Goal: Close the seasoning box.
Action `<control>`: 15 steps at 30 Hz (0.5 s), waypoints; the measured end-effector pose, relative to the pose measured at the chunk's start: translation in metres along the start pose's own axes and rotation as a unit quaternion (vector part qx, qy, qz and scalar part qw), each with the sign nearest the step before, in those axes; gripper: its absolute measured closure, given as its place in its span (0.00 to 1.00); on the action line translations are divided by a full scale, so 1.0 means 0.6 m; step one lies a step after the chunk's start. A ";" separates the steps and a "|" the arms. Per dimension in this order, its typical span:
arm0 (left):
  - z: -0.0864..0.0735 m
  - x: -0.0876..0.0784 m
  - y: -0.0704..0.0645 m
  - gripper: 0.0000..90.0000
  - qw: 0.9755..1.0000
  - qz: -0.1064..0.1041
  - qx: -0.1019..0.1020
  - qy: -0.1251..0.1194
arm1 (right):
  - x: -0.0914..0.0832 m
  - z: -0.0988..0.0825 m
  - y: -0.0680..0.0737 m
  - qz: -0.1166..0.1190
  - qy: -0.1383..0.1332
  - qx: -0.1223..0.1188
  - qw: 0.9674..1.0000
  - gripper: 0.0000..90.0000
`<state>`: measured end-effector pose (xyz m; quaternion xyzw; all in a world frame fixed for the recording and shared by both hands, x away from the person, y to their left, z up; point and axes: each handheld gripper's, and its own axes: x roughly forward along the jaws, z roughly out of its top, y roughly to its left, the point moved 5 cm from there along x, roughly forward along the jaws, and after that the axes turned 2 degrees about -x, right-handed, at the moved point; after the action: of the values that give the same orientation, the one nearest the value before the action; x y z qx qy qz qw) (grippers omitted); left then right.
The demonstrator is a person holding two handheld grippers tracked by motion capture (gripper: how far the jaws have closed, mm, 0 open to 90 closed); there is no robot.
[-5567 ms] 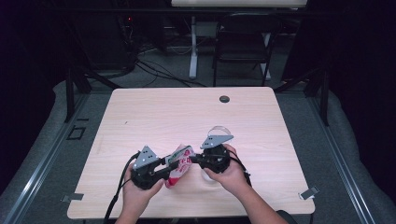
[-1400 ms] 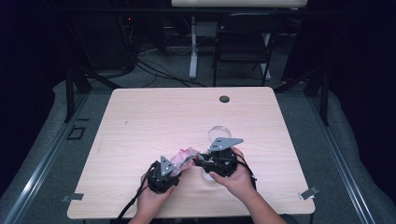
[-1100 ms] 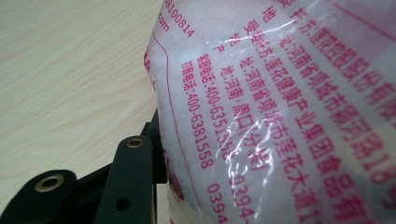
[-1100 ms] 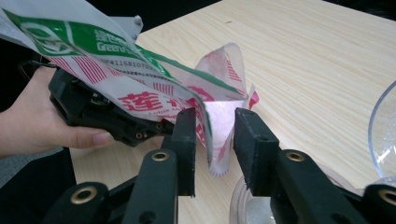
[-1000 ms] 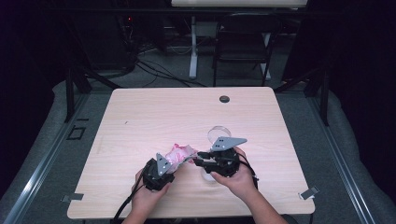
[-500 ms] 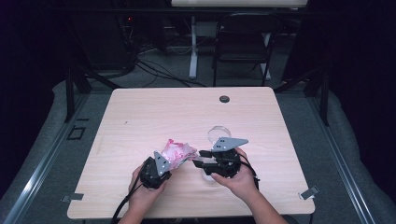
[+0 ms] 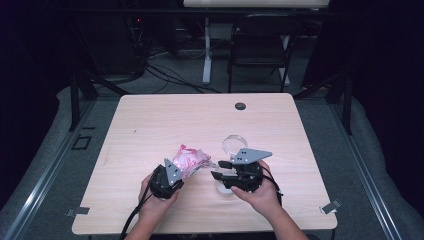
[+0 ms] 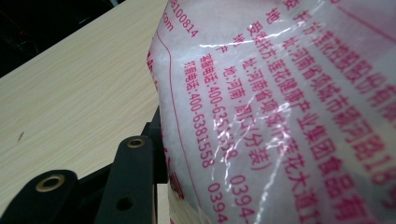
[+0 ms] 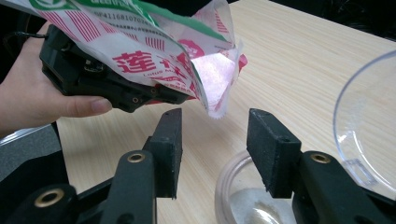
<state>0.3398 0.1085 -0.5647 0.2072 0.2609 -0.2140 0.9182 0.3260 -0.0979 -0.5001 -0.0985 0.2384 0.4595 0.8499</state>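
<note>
Bag (image 7: 189, 159) held up by left gripper (image 7: 172, 172), torn corner turned toward the jar; right gripper (image 9: 215, 140) let go.

Clamped on the bag's lower body, with white grains pressing against the printed film right at the left gripper's lens (image 8: 280, 116), so as to keep the weight under control while tipping. Raised off the table (image 7: 150, 125) and leaning toward the right gripper, open mouth hanging just ahead of and above those jaws. Just been spreading, nothing between the pads (image 9: 169, 140), bag corner free above them. Directly under the right gripper, a clear jar (image 9: 243, 196) with a little white powder at its bottom, likely waiting to be filled; just beyond, its clear lid (image 9: 369, 135) set aside on the table.
</note>
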 end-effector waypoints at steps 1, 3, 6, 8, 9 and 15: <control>0.002 0.000 0.000 0.66 1.000 0.001 0.004 0.002 | -0.001 -0.001 -0.001 -0.002 -0.002 0.000 1.000 0.61; 0.006 0.001 -0.001 0.66 1.000 0.002 0.013 0.002 | -0.004 -0.003 -0.002 -0.004 -0.002 0.001 1.000 0.61; 0.014 0.002 -0.004 0.66 1.000 -0.003 0.019 -0.002 | -0.009 -0.005 -0.001 -0.006 -0.002 -0.001 1.000 0.62; 0.021 0.003 -0.007 0.66 1.000 -0.004 0.024 -0.002 | -0.012 -0.005 -0.001 -0.007 0.003 -0.004 1.000 0.63; 0.025 0.003 -0.009 0.66 1.000 -0.006 0.027 -0.002 | -0.014 -0.006 -0.002 -0.008 0.007 -0.006 1.000 0.63; 0.043 0.008 -0.011 0.66 0.999 -0.010 0.044 0.001 | -0.031 0.003 -0.002 -0.017 0.011 -0.011 1.000 0.65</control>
<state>0.3501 0.0887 -0.5488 0.2451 0.2542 -0.2347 0.9057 0.3187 -0.1116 -0.4895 -0.1166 0.2413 0.4459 0.8540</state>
